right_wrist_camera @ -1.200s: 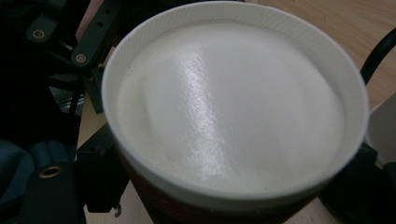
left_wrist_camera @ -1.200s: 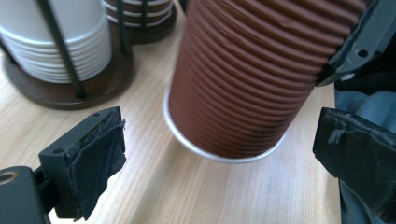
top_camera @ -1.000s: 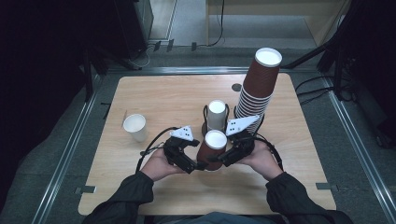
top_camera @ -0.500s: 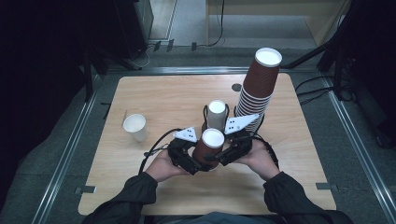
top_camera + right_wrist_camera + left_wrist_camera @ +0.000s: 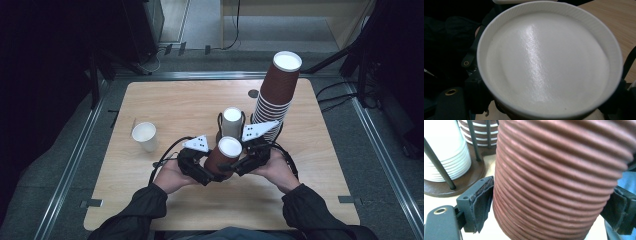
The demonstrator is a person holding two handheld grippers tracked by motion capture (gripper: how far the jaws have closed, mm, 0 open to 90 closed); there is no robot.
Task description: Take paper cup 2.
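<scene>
— Two grippers met on one thing, didn't they?

— Yes. The left gripper (image 5: 206, 172) and the right gripper (image 5: 239, 167) both clenched the brown ribbed paper cup (image 5: 223, 158), one from each side. In the left gripper view the padded jaws pressed the ribbed wall (image 5: 559, 182) at nine and three o'clock.

— And the right one?

— In the right gripper view its jaws sat either side of the cup, just under the white rim, with the white inside (image 5: 549, 65) facing the camera.

— Where was the cup?

— Held above the wooden table (image 5: 165, 105), tilted, near the table's six o'clock edge, between the person's two hands.

— What lay around it?

— At twelve o'clock from the cup, just beyond it, stood a short stack of white paper cups in a dark wire holder (image 5: 231, 122). At about one o'clock rose a tall leaning stack of brown ribbed cups (image 5: 276, 97), close beside the right gripper's grey plate. At ten o'clock, well apart, a single white paper cup (image 5: 144, 136) stood upright on the table.
</scene>
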